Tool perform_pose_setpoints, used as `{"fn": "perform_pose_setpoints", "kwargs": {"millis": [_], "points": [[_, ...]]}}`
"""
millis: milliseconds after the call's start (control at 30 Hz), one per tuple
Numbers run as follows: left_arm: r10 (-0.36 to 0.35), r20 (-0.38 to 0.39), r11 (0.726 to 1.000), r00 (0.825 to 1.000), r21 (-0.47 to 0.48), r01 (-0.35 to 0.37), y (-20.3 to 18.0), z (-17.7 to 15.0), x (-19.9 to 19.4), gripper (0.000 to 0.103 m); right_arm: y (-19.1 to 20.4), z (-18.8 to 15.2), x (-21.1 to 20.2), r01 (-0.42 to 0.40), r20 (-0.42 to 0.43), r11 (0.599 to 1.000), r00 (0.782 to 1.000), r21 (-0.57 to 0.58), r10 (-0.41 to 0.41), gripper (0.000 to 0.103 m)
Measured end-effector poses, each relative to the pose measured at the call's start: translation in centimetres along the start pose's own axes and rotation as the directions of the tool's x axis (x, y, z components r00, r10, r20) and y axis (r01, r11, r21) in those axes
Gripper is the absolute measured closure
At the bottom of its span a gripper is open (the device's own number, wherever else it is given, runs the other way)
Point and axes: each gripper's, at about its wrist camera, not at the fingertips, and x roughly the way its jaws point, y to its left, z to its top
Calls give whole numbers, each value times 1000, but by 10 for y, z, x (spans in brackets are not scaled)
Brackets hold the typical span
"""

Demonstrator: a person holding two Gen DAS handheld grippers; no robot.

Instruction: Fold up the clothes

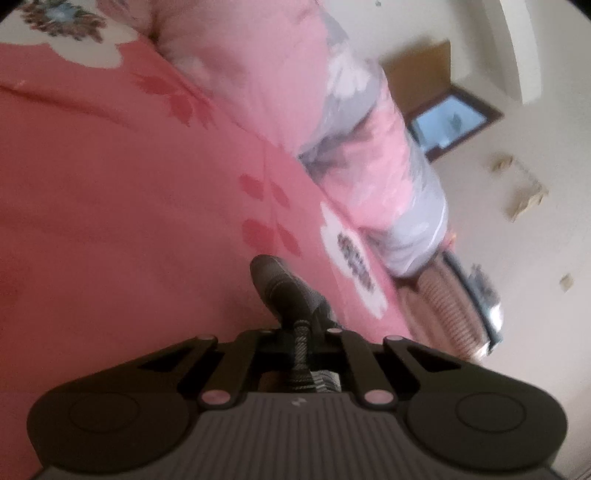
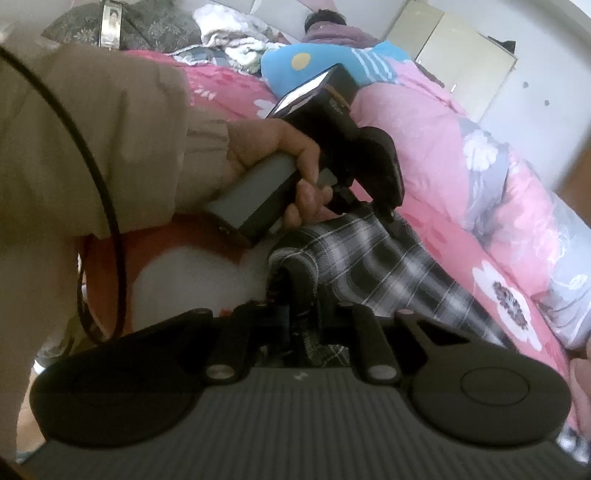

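A black-and-white plaid garment [image 2: 373, 258] lies on the pink floral bed sheet [image 2: 450, 229]. My right gripper [image 2: 291, 273] is shut on a fold of the plaid garment, which drapes over its fingers. My left gripper [image 2: 373, 177] shows in the right wrist view, held in a hand, with its fingers pinching the far edge of the same garment. In the left wrist view the left gripper [image 1: 284, 284] is shut, with dark cloth bunched [image 1: 273, 280] between its fingers, above the pink sheet [image 1: 129, 184].
A pink and grey floral quilt [image 2: 517, 184] is piled along the right side of the bed. A blue cushion [image 2: 306, 62] and a person lying down [image 2: 328, 26] are at the far end. A beige sleeve [image 2: 92, 140] and black cable [image 2: 107, 192] fill the left.
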Motion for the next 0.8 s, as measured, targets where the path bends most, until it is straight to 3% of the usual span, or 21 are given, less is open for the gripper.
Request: {"fn": "perform_pose_setpoints", "kwargs": {"millis": [167,367,533,633,733,800], "points": [[8,52,998,999,-55,-5,18,15,-29,97,0,17,5,-47,27,999,999,14,47,93],[73,134,992,988,-112,-58,55,37,-94,97,21,49,16,-135,88,991,987,-20,136,93],[168,188,976,968,-168,-137,98,47,-157,97,49,80,35,-254,149,967,955,-37,257,93],[155,154,970,976,-208,-122,127,47,-175,96,70,91,50,-327,156,944,931,-42,330,93],[143,154,979,978,-165,-117,127,45,-183,92,84,93,67,-364,123,931,924,-3,362,90],[171,169,981,971,-118,-152,117,42,-192,76,87,92,73,-375,106,927,923,35,369,82]]}}
